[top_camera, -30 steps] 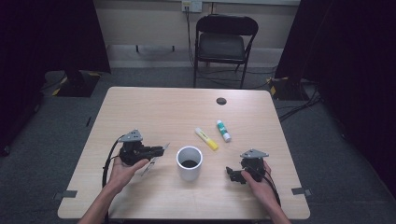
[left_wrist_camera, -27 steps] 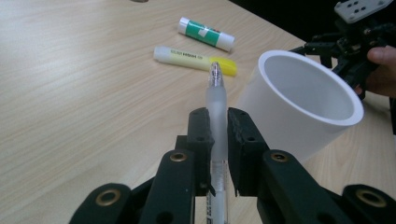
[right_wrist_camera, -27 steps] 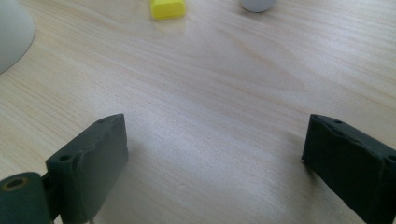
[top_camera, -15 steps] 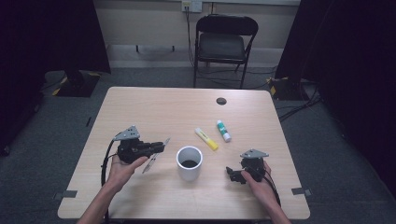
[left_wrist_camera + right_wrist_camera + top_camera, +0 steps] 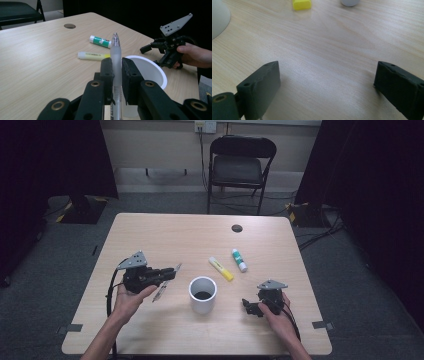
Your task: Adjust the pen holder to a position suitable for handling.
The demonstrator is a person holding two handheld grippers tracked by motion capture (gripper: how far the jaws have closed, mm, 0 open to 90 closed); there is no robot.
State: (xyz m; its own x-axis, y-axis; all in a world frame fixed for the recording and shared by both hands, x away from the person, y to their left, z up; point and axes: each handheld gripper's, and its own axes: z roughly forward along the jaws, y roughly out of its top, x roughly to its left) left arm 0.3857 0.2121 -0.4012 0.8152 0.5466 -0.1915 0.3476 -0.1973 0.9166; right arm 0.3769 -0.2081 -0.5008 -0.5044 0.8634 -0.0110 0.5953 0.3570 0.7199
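Pen (image 5: 116, 53) higher in left tongs (image 5: 117, 68)

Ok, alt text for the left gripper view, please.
The left gripper is shut on a clear pen above a white cup. Beyond lie a yellow highlighter and a glue stick on the wooden table.
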